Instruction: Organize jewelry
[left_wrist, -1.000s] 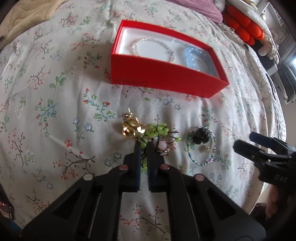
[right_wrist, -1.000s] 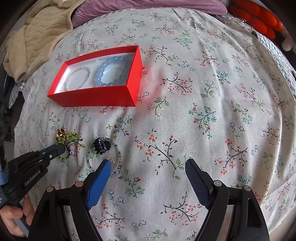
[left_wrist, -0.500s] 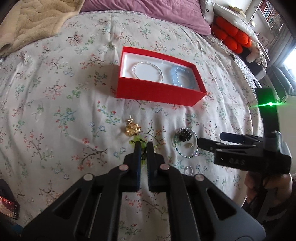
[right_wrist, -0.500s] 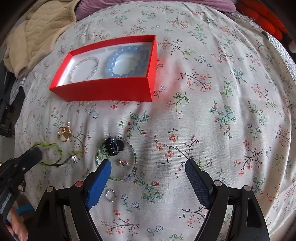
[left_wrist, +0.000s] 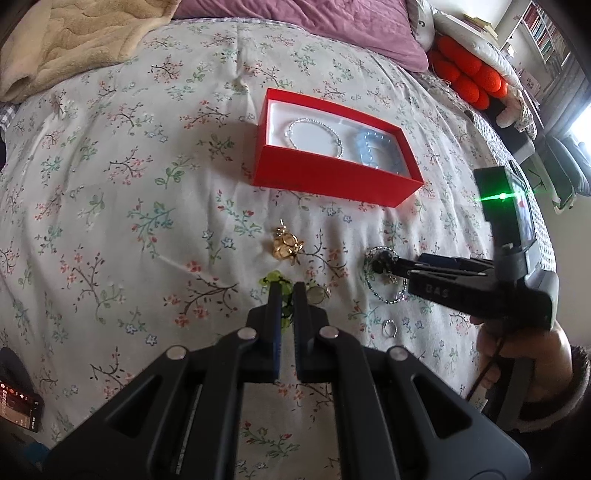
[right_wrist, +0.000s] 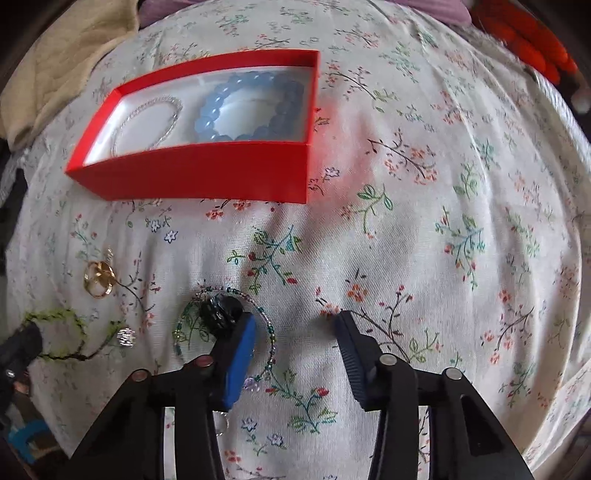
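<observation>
Left gripper (left_wrist: 287, 291) points steeply down at lower centre, jaws clamped on the green bracelet (right_wrist: 59, 334). Right gripper (right_wrist: 295, 328), jaws just closing yet apart, straddles the beaded bracelet (right_wrist: 271, 334) on the bed (right_wrist: 424, 229).

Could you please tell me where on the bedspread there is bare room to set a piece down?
Bare bedspread lies right of the red box, and also left of it, toward the beige blanket. In front of the box it is crowded: gold earrings, green strand, beaded bracelet, small ring.
</observation>
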